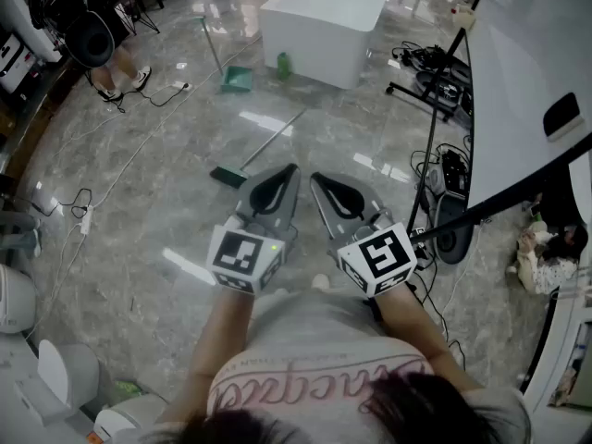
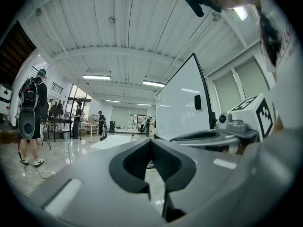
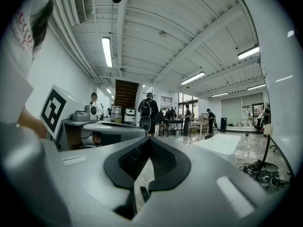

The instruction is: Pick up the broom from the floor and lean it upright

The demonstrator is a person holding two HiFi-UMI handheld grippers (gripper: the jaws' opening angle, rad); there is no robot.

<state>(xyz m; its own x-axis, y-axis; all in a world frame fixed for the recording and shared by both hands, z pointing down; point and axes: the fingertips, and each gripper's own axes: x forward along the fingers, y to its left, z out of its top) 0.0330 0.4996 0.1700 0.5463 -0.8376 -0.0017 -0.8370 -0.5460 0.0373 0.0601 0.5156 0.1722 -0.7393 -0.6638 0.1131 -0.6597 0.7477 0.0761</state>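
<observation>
The broom (image 1: 242, 163) lies flat on the grey marble floor ahead of me, its dark green head at the near left and its thin pale handle (image 1: 277, 134) running up to the right. In the head view both grippers are held side by side above the floor, just short of the broom head. The left gripper (image 1: 293, 168) is shut and empty, its jaws meeting at the tip in its own view (image 2: 151, 141). The right gripper (image 1: 314, 178) is likewise shut with nothing in it (image 3: 150, 140). Neither touches the broom.
A white block table (image 1: 319, 17) stands ahead, with a green dustpan (image 1: 237, 80) and a green bottle (image 1: 283, 65) beside it. A whiteboard (image 1: 527, 72), a black stand (image 1: 433, 141), a speaker (image 1: 453, 234) and cables fill the right. A person (image 1: 111, 35) stands far left.
</observation>
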